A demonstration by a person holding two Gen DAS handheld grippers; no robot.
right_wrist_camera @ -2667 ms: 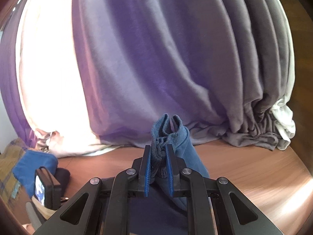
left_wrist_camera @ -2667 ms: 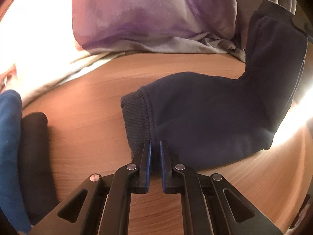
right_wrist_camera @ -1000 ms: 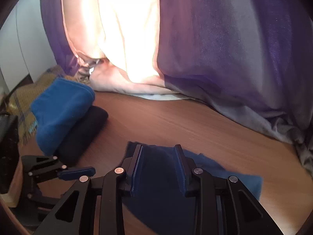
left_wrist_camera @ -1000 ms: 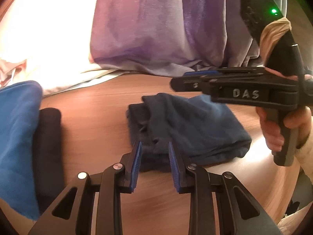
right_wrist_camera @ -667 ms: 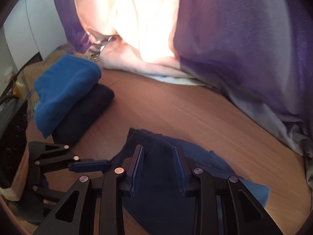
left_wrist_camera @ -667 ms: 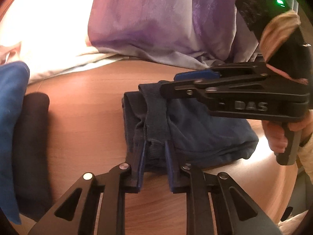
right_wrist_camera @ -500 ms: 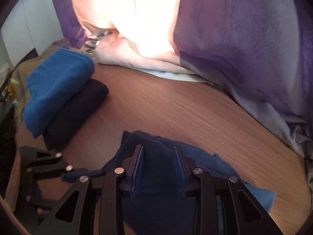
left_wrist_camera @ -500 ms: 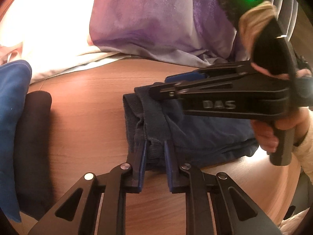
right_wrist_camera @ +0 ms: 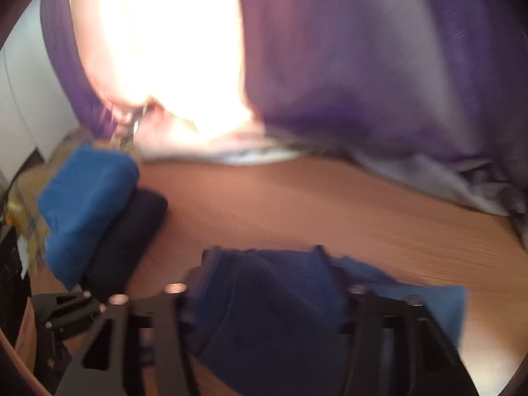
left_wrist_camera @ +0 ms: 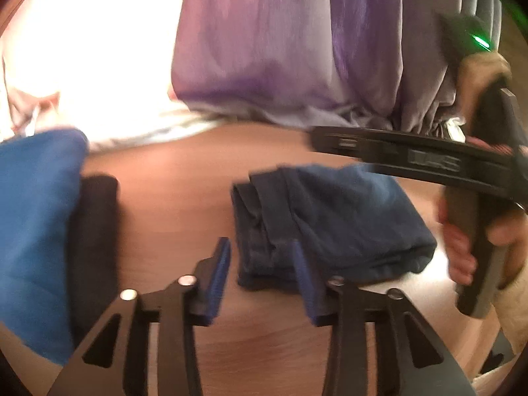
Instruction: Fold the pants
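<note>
Just folded pants [left_wrist_camera: 330, 221] on table [left_wrist_camera: 184, 178]

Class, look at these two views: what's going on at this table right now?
A person is folding clothes with a handheld gripper in each hand. The navy pants lie in a folded bundle on the wooden table. The left gripper has its jaws opening, no longer pinching the bundle's near edge. The right gripper, held by a hand, is opening too, with the cloth under it. A blue folded garment and a black folded garment sit stacked at the side.
</note>
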